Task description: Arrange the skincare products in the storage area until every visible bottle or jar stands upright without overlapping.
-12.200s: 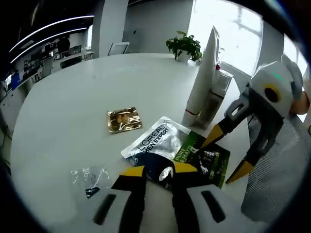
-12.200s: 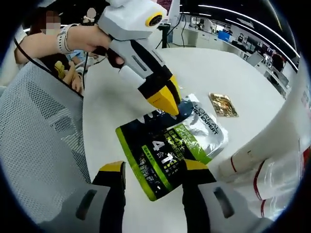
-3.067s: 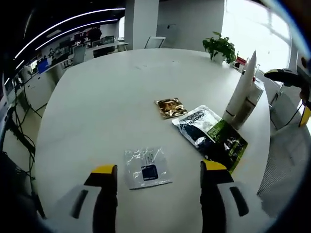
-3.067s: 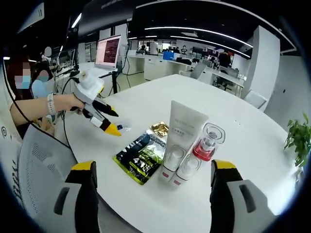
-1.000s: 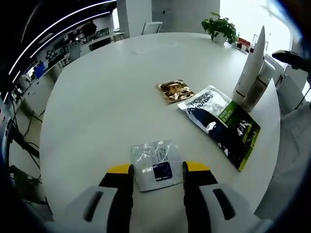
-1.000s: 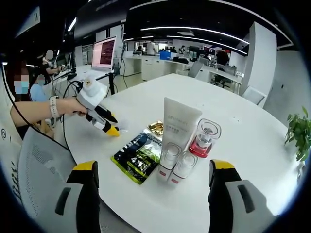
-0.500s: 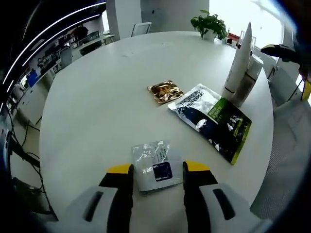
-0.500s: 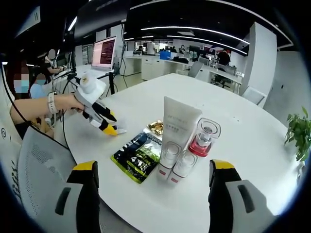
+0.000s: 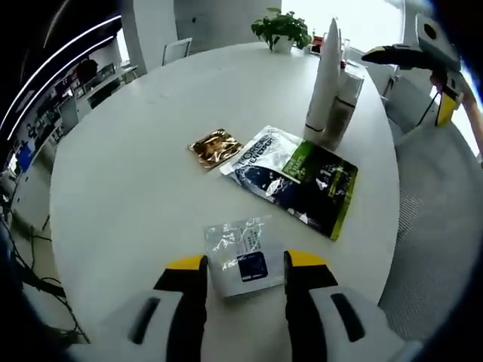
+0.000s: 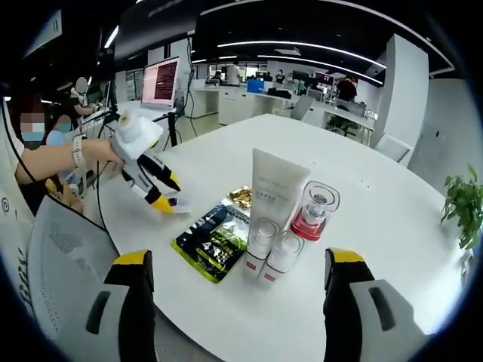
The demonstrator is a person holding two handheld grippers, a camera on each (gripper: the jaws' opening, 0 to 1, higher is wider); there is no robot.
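On a round white table (image 9: 136, 173) in an open-plan office, the left gripper (image 9: 243, 262) sits low over a small clear packet (image 9: 240, 255) with a dark square inside; its yellow-tipped jaws stand on either side of the packet's near edge, close against it, though whether they actually pinch it cannot be told; seen from the right gripper view, the same left gripper (image 10: 161, 195), held in a person's hand (image 10: 94, 153), points down at the packet (image 10: 179, 202) near the table's edge. The right gripper (image 10: 238, 268) hangs apart from the products with its jaws spread wide and nothing between them; in the left gripper view it (image 9: 411, 54) shows at the upper right, beyond the table's far side. The skincare goods stand together: a tall white tube (image 10: 273, 197) upright on its cap, a second smaller capped tube (image 10: 283, 256) just beside it, and a clear bottle with a red base (image 10: 310, 210) close behind; in the left gripper view the tall tube (image 9: 325, 75) rises near the table's far edge. Flat on the table lie a dark and green sachet (image 9: 311, 182) overlapping a silver sachet (image 9: 260, 154); a small gold packet (image 9: 215, 146) lies just beside them; a potted plant (image 9: 281, 29) stands at the table's far end.
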